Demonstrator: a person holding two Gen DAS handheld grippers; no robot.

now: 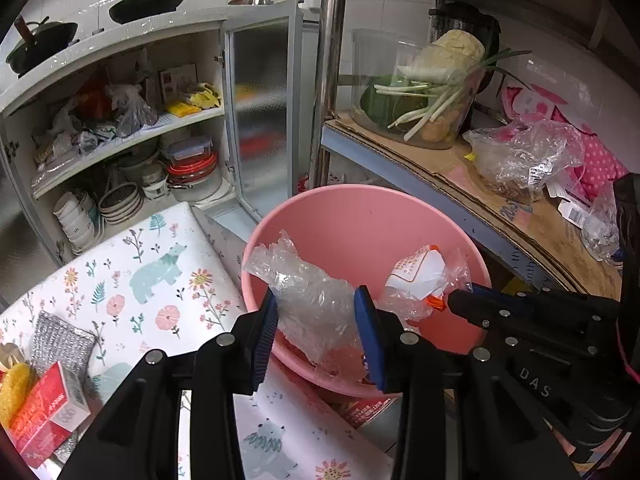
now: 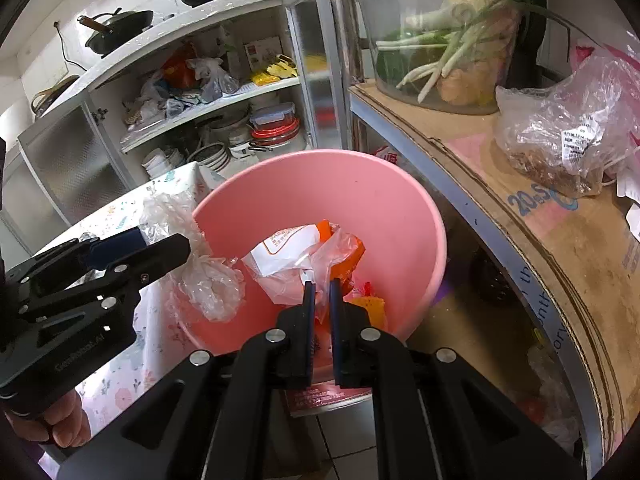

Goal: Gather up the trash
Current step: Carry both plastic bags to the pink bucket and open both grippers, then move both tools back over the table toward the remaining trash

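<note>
the left hand-held gripper (image 1: pixel 316 320) has its blue-padded jaws spread apart with a crumpled clear plastic bag (image 1: pixel 308 300) between them; the bag touches both pads and hangs over the near rim of the pink basin (image 1: pixel 360 216), partly inside it and partly over the edge. from the right wrist view the same clear plastic bag (image 2: pixel 208 280) droops off the left hand-held gripper (image 2: pixel 160 240) at the basin's left rim, and whether the pads actually pinch it cannot be told for sure

the right hand-held gripper (image 2: pixel 321 300) has its jaws drawn nearly together on a white and orange snack wrapper (image 2: pixel 296 256), whose clear film is caught between the pads. the wrapper hangs inside the pink basin (image 2: pixel 320 184), above some orange scraps lying at the bottom. in the left wrist view the right hand-held gripper (image 1: pixel 460 296) comes in from the right, with the snack wrapper (image 1: pixel 420 272) at its tip over the basin

the basin stands between a table with a floral cloth (image 1: pixel 132 264) and a low shelf lined with cardboard (image 1: pixel 500 200). on the table lie a silver scouring pad (image 1: pixel 60 340) and a red box (image 1: pixel 44 412). on the shelf stand a clear container of spring onions (image 1: pixel 420 96) and another plastic bag (image 1: pixel 520 156). behind, an open cupboard (image 1: pixel 132 140) holds bowls and boxes
</note>
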